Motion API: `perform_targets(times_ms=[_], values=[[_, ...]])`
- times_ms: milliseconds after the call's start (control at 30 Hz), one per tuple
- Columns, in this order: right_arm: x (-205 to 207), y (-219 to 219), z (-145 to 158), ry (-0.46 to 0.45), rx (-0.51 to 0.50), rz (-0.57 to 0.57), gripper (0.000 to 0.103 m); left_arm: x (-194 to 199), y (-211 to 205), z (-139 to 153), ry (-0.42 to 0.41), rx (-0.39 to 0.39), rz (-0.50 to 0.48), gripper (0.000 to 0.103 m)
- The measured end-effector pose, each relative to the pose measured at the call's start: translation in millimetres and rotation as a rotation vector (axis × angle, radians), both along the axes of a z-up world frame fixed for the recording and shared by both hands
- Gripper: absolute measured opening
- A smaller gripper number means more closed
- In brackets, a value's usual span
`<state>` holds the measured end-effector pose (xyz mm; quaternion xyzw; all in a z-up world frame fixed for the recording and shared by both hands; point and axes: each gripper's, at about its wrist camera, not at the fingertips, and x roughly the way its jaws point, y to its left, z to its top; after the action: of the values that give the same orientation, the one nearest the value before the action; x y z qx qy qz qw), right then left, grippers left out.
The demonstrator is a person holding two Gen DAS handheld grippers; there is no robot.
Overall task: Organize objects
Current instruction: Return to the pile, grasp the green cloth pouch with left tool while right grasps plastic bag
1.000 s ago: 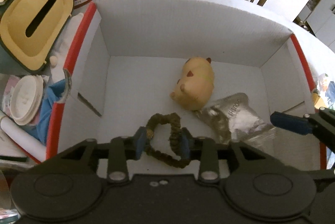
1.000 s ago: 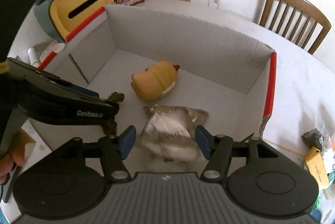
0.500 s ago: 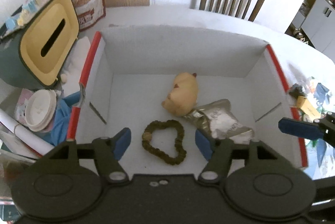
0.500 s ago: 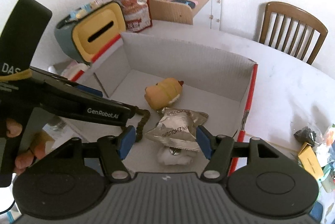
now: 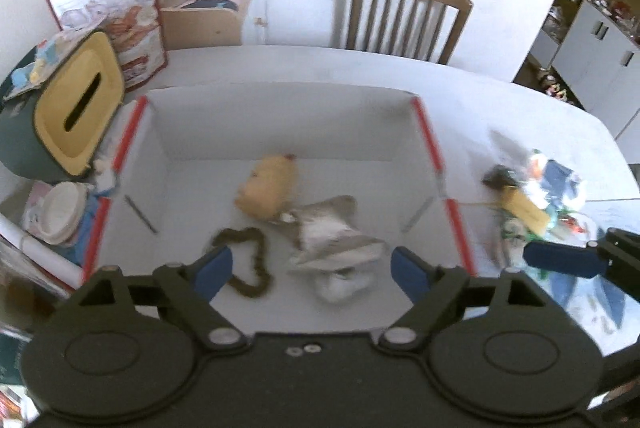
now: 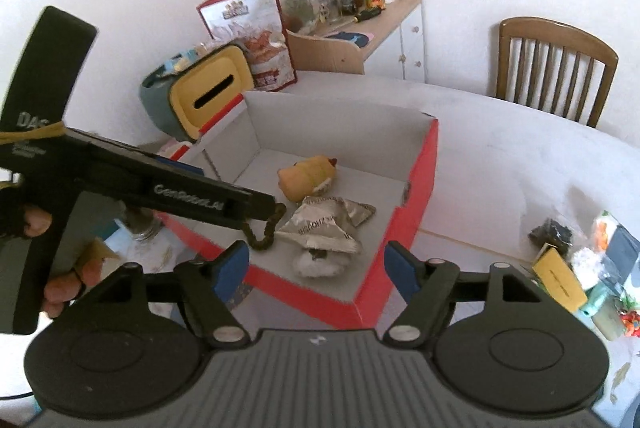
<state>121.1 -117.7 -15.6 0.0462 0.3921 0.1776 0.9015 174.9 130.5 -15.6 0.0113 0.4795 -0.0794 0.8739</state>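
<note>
Both grippers empty. Left gripper (image 5: 306,270) jaws are opening, wide already, nothing between the pads; it hangs above the box (image 5: 280,123) near edge. Right gripper (image 6: 316,268) jaws opening too, nothing held, above the box's near red corner.

In the box: plush (image 5: 268,193) mid-floor toward the back wall; foil bag (image 5: 332,232) touching the plush on its near side, lying on something white; scrunchie (image 5: 244,260) near the front left of the floor, apart from the bag.

Still outside, right of the box: a loose pile (image 6: 580,260) with a yellow pack (image 6: 560,278), a dark lump, and wrappers. Blurred, can't tell the rest.

Handling guess for the pile:
- All looks light. No load issue.
- Yellow pack looks stiff and flat: take it across the short sides, low on the edge, or it pivots.
- Wrappers look soft and slick: pinch a bunched fold, not a flat face.
- Pieces overlap, so a grab may drag neighbours. Take the top or outer item first.
</note>
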Motion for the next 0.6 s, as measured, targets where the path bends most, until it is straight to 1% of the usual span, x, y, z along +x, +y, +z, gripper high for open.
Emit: perform_targets(times_ms=[67, 133, 200, 400, 600], values=[[-9.3, -15.6, 3.2, -0.015, 0.007, 0.0, 0.08, -5.5, -13.4, 1.7, -0.006, -0.003, -0.009, 0.093], [-19.0, -34.4, 6.4, -0.027, 0.026, -0.005, 0.08, -10.3, -28.7, 3.3, -0.013, -0.007, -0.018, 0.097], [-26.0, -51.6, 8.1, -0.028, 0.039, -0.009, 0.084, -15.3, -43.2, 4.9, -0.017, -0.017, -0.029, 0.1], [-45.8, -107.5, 8.3, -0.035, 0.048, -0.04, 0.084, -25.3, -89.7, 3.3, -0.029, -0.024, -0.075, 0.103], [-59.1, -157.3, 1.8, -0.078, 0.011, -0.105, 0.084, -31.9, -135.4, -2.8, -0.018, -0.041, -0.105, 0.103]])
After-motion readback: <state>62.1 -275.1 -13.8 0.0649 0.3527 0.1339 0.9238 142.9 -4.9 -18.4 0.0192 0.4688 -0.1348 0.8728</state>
